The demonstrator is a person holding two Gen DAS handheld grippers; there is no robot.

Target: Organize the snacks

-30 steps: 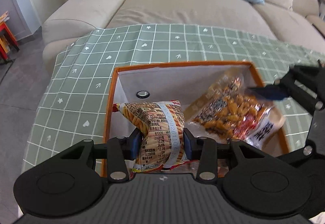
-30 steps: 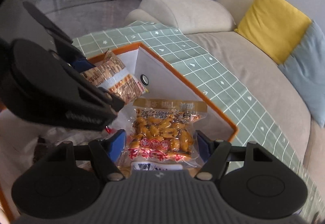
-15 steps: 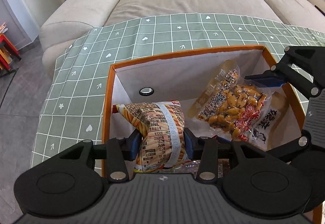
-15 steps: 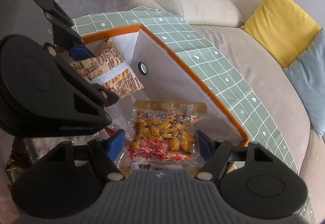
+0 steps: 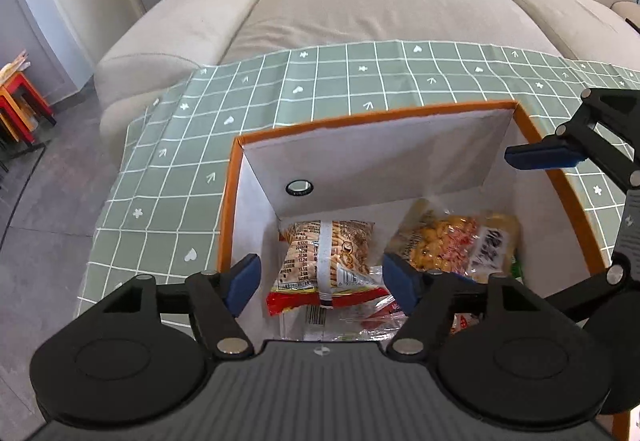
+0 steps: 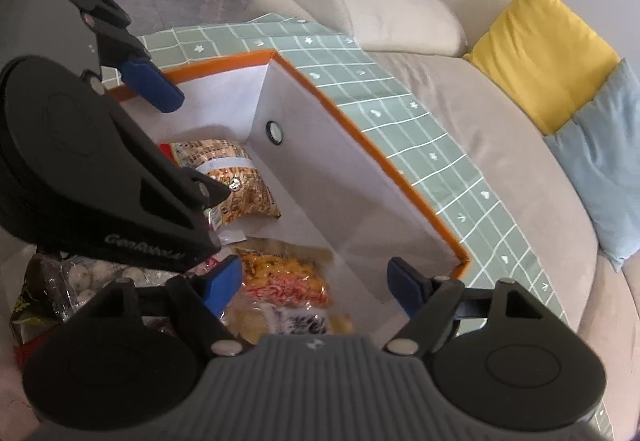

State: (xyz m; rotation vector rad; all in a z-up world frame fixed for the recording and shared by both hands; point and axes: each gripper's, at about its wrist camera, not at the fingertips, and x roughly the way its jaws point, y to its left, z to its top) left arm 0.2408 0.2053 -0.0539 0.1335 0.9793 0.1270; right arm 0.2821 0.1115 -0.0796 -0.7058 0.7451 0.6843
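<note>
- Left wrist view is showing the left gripper (image 5: 322, 278) with blue-padded jaws opening, released above a crinkly foil snack packet (image 5: 326, 261) lying on the floor of the orange-rimmed white box (image 5: 228, 201); a nutrition table and barcode are showing, too small to read
- Right gripper (image 6: 314, 283) is opening too, gripping nothing, hovering over a clear glossy bag of yellow snacks (image 6: 286, 277) resting right of the packet; its dark characters are blurring
- Green grid tablecloth (image 5: 280, 93) is lying under the box, a beige sofa (image 5: 360, 1) standing beyond
</note>
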